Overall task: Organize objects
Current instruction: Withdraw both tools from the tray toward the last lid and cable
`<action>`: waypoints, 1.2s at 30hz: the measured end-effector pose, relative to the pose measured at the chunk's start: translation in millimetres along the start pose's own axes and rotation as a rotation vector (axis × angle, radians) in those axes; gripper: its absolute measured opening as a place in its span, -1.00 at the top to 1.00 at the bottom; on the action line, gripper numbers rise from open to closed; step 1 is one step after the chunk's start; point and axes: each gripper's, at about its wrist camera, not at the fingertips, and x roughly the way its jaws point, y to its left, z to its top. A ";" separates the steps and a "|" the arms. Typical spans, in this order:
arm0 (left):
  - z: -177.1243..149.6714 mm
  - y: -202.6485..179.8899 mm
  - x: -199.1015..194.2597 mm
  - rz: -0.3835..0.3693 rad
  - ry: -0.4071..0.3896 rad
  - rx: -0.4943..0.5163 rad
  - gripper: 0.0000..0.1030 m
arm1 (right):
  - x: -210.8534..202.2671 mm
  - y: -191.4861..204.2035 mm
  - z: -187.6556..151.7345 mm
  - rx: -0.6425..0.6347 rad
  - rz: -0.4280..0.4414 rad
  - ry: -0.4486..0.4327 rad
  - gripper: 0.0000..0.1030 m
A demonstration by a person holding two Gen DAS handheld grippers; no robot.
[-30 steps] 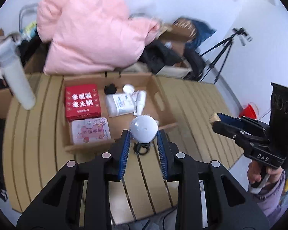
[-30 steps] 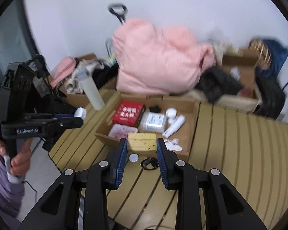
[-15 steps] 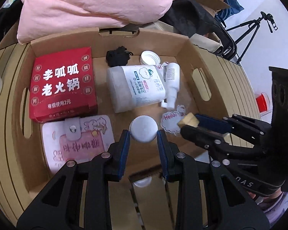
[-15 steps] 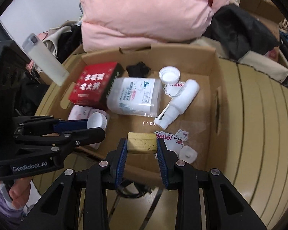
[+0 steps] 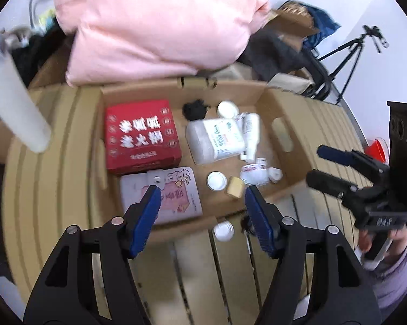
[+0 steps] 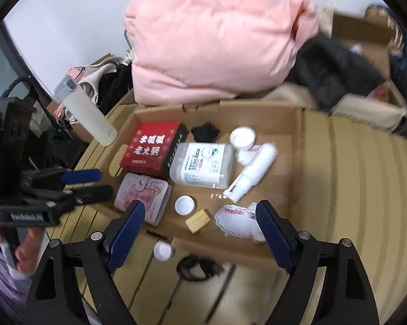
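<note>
Cardboard box (image 6: 295, 146) below, left gripper (image 5: 200, 205) jaws wide apart, empty, right gripper (image 6: 198, 219) likewise

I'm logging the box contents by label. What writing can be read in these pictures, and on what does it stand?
"Hello": red script on the white sticker in the cardboard box.
Red box: large white Chinese characters, too blurred to transcribe.
Wipes pack: printed label, too small to read.
Pink wallet: pink lettering, unreadable.
Left gripper: white lettering on its body, blurred.
</note>
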 end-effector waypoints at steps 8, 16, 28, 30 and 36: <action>-51.9 -23.3 -134.8 -0.009 -0.140 0.067 -0.78 | -135.8 28.2 -31.9 -0.083 -0.107 -0.082 -0.69; -136.7 -26.7 -194.8 0.004 -0.170 0.015 -0.80 | -224.1 70.8 -97.6 -0.178 -0.194 -0.128 -0.69; -205.8 -39.4 -156.6 0.021 -0.269 -0.081 -0.78 | -187.7 84.4 -177.3 -0.175 -0.180 -0.036 -0.64; -201.0 -44.8 -137.8 0.087 -0.305 -0.075 -0.72 | -175.4 84.3 -183.6 -0.164 -0.177 -0.050 -0.53; -170.0 -52.9 -83.7 0.108 -0.336 -0.078 -0.50 | -130.9 72.7 -183.4 -0.087 -0.184 -0.098 -0.16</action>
